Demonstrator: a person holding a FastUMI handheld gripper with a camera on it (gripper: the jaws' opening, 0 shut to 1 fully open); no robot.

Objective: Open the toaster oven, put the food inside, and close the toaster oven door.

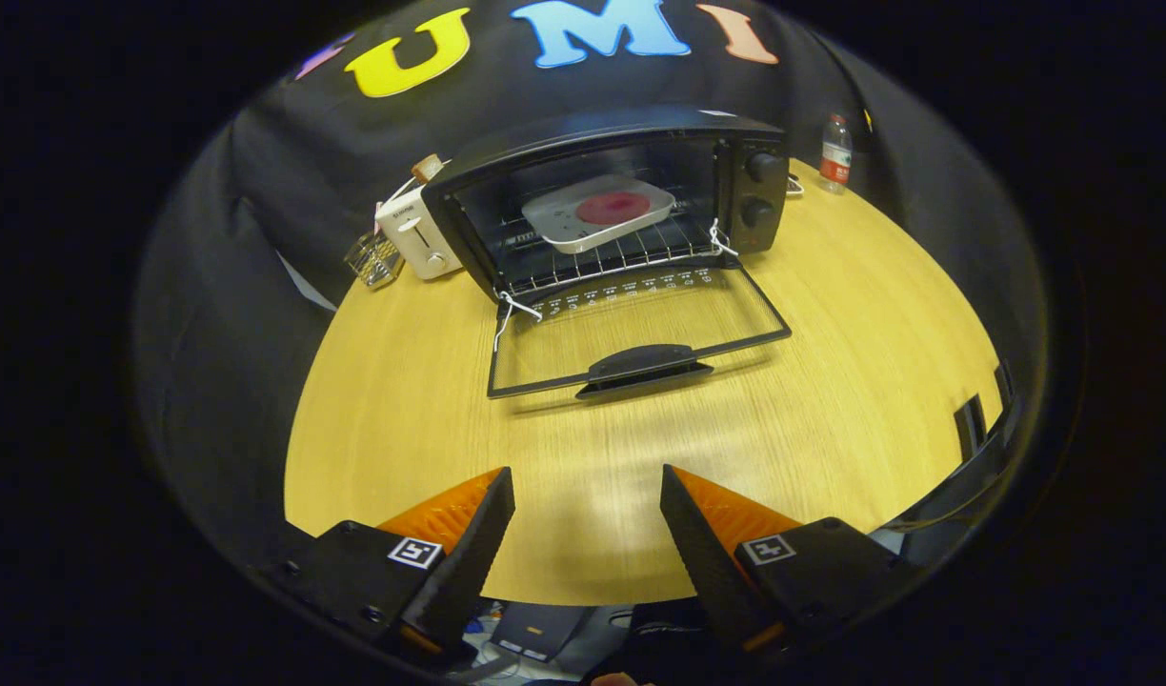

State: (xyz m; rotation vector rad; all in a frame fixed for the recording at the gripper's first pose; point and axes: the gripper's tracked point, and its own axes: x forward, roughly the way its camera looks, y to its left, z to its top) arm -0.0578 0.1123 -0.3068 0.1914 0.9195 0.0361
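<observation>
A round wooden table point(831, 381) is standing before a black cloth wall. One black toaster oven point(607, 205) is sitting on it, its glass door point(640, 329) lying fully down. One white tray point(597, 211) with red food point(613, 207) is resting on the rack inside. One white toaster point(416, 233) and one bottle point(835, 152) are standing beside it. The gripper point(588, 510) is hovering open, holding nothing.
</observation>
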